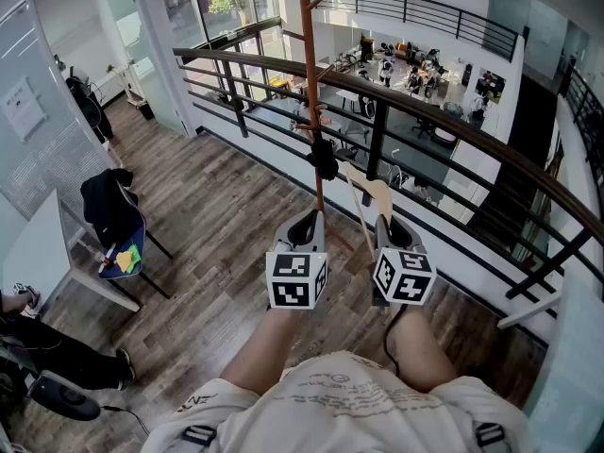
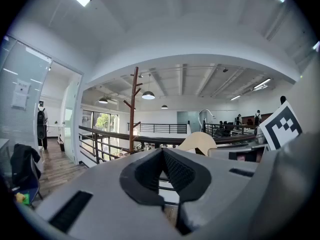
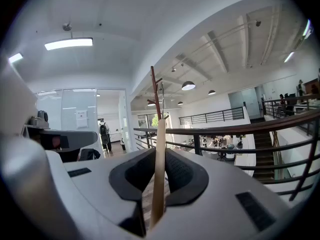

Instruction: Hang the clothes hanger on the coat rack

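The coat rack (image 1: pixel 309 74) is a slim brown pole with short side pegs, standing just inside the railing, and something black is on it at mid height. It also shows in the left gripper view as the coat rack (image 2: pixel 133 109) and in the right gripper view as the coat rack (image 3: pixel 156 91). My right gripper (image 1: pixel 385 221) is shut on a pale wooden hanger (image 1: pixel 369 196), held upright to the right of the pole. The hanger's flat wood (image 3: pixel 159 169) stands clamped between the pads. My left gripper (image 1: pixel 307 219) sits just in front of the pole, its tips (image 2: pixel 162 151) together on nothing.
A dark railing (image 1: pixel 453 125) runs diagonally behind the rack, with an open office floor below it. At the left stand a chair with a dark jacket (image 1: pixel 111 206) and a white table (image 1: pixel 38 253). A person's legs (image 1: pixel 47 352) are at lower left.
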Demonstrator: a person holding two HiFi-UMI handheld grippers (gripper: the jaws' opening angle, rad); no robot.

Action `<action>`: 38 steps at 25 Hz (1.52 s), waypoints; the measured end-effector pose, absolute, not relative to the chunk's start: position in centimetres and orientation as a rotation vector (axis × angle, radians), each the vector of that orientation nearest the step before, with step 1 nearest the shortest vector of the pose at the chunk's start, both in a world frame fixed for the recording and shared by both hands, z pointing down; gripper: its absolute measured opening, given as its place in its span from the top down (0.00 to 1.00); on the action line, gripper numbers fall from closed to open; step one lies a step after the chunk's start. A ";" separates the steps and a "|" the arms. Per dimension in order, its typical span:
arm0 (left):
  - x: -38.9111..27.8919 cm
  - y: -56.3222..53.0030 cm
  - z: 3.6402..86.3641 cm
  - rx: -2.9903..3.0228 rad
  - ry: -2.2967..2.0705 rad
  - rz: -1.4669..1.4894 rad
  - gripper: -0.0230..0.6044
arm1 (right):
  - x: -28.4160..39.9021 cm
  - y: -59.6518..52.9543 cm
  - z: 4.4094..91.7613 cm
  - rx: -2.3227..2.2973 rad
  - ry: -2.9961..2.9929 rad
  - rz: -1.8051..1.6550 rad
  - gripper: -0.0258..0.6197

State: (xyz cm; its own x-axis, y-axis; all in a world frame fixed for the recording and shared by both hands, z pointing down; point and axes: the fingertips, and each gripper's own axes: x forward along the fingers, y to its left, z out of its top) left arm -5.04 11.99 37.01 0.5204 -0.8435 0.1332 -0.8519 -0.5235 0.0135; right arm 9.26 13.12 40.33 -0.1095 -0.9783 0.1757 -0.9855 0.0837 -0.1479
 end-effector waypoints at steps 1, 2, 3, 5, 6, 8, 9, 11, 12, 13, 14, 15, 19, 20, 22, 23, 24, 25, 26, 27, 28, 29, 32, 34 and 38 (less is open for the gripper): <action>-5.2 12.0 37.2 2.669 -1.488 0.170 0.96 | 9.1 13.1 40.5 2.075 -2.286 0.354 0.88; -5.3 11.9 37.4 2.667 -1.482 0.170 0.96 | 9.0 13.0 40.6 2.076 -2.283 0.352 0.88; -5.5 11.8 37.5 2.664 -1.474 0.169 0.96 | 8.9 12.9 40.6 2.076 -2.280 0.350 0.88; -5.7 11.7 37.6 2.660 -1.459 0.163 0.96 | 8.7 12.7 40.7 2.079 -2.276 0.349 0.88; -5.9 11.6 37.5 2.660 -1.455 0.161 0.96 | 8.6 12.6 40.6 2.082 -2.274 0.350 0.88; -6.4 11.4 37.4 2.664 -1.451 0.159 0.96 | 8.2 12.4 40.5 2.093 -2.273 0.354 0.88; -6.7 11.3 37.4 2.665 -1.450 0.157 0.96 | 8.0 12.3 40.5 2.101 -2.276 0.355 0.88; -7.4 11.1 37.6 2.664 -1.448 0.156 0.96 | 7.4 12.2 40.3 2.116 -2.288 0.351 0.88; -7.6 11.0 37.7 2.664 -1.446 0.157 0.96 | 7.1 12.1 40.3 2.122 -2.291 0.347 0.88; -7.9 10.9 37.8 2.664 -1.441 0.158 0.96 | 6.9 12.0 40.2 2.127 -2.291 0.344 0.88; -8.1 10.9 38.0 2.664 -1.436 0.160 0.96 | 6.7 12.0 40.3 2.132 -2.286 0.342 0.88; -8.4 10.9 38.1 2.666 -1.429 0.161 0.96 | 6.5 12.0 40.3 2.138 -2.280 0.341 0.88; -9.7 10.6 38.8 2.678 -1.402 0.159 0.96 | 5.5 12.0 40.8 2.166 -2.249 0.338 0.88; -10.0 10.5 39.0 2.681 -1.395 0.159 0.96 | 5.3 12.0 40.9 2.172 -2.245 0.335 0.88; -10.8 10.4 39.3 2.690 -1.382 0.178 0.96 | 4.5 12.0 41.0 2.186 -2.242 0.336 0.88; -11.3 10.4 39.5 2.694 -1.375 0.194 0.96 | 4.1 12.1 41.0 2.194 -2.242 0.341 0.88; -11.7 10.5 39.7 2.698 -1.366 0.210 0.96 | 3.7 12.2 41.1 2.204 -2.242 0.347 0.88; -11.9 10.5 39.8 2.703 -1.357 0.223 0.96 | 3.4 12.2 41.1 2.212 -2.241 0.351 0.88; -12.1 10.6 40.0 2.708 -1.348 0.232 0.96 | 3.1 12.3 41.1 2.218 -2.240 0.351 0.88; -12.2 10.7 40.1 2.714 -1.341 0.237 0.96 | 3.0 12.3 41.1 2.220 -2.239 0.350 0.88; -12.2 10.7 40.1 2.720 -1.335 0.238 0.96 | 2.9 12.3 41.2 2.221 -2.236 0.348 0.88; -12.1 10.8 40.1 2.725 -1.330 0.237 0.96 | 3.0 12.3 41.2 2.222 -2.233 0.347 0.88; -11.8 11.0 40.5 2.729 -1.312 0.237 0.96 | 3.5 12.2 41.5 2.232 -2.219 0.345 0.88; -11.8 10.7 41.0 2.720 -1.303 0.236 0.96 | 3.8 11.9 41.8 2.235 -2.211 0.349 0.88; -11.4 9.0 41.3 2.698 -1.279 0.214 0.96 | 4.4 10.4 42.1 2.232 -2.203 0.345 0.88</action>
State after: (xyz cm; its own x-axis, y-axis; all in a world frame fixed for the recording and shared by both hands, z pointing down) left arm -11.39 8.96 41.35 0.6266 -0.7555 0.1912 -0.7767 -0.6257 0.0727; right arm 4.42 10.44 42.06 0.0007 -0.9894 0.1452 -0.9865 -0.0245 -0.1619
